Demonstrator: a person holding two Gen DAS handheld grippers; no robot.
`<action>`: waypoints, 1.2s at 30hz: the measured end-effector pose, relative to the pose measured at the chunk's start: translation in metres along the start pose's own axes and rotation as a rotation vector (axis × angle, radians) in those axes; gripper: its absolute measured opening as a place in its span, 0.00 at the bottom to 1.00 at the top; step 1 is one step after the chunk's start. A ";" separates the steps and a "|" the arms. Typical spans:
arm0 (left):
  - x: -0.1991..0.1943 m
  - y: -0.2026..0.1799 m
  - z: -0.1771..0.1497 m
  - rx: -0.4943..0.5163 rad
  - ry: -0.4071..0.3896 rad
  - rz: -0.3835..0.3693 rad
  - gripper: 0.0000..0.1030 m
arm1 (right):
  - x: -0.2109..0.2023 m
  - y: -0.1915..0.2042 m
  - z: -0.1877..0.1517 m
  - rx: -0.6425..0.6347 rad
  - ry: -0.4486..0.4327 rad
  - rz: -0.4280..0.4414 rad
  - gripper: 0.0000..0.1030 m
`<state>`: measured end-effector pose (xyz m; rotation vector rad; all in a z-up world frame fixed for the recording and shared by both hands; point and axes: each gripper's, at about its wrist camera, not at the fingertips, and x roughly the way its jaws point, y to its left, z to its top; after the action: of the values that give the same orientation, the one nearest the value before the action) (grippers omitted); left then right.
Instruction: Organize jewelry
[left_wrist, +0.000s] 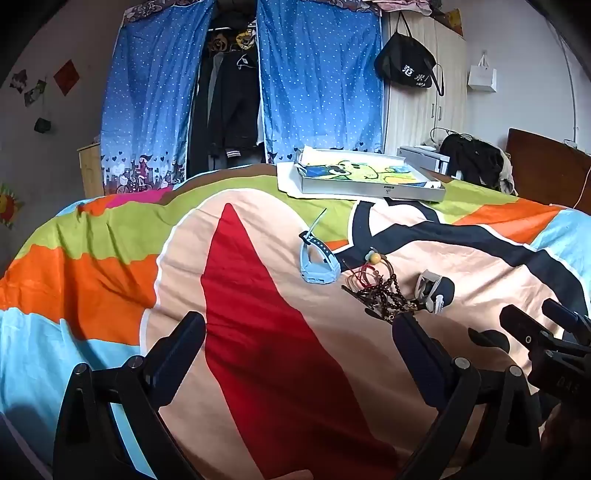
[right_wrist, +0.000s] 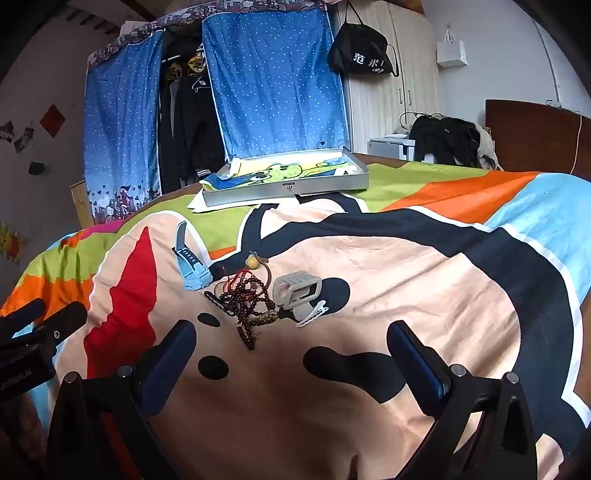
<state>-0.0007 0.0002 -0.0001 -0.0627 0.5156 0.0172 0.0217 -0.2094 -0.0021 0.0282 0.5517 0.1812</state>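
Observation:
A tangle of dark bead bracelets and red cords lies on the colourful bedspread, also in the left wrist view. A light blue watch lies left of it, also in the left wrist view. A grey hair claw and a white clip lie to its right; the claw also shows in the left wrist view. A shallow grey box with a cartoon cloth sits farther back, also in the left wrist view. My left gripper and right gripper are open and empty, just short of the pile.
A blue dotted wardrobe curtain hangs behind the bed. A white cupboard with a black bag stands at the right. A wooden headboard and dark clothes are at the far right.

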 end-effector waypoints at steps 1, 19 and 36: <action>0.000 0.000 0.000 -0.001 -0.001 0.000 0.96 | 0.000 0.000 0.000 -0.001 -0.003 -0.002 1.00; 0.008 -0.005 0.000 0.001 0.016 -0.007 0.96 | 0.001 -0.001 -0.003 0.007 0.015 0.001 1.00; 0.003 -0.005 -0.002 0.001 0.011 -0.014 0.96 | 0.002 0.002 -0.006 0.006 0.017 0.008 1.00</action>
<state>0.0010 -0.0046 -0.0024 -0.0660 0.5261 0.0029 0.0195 -0.2075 -0.0081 0.0344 0.5689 0.1877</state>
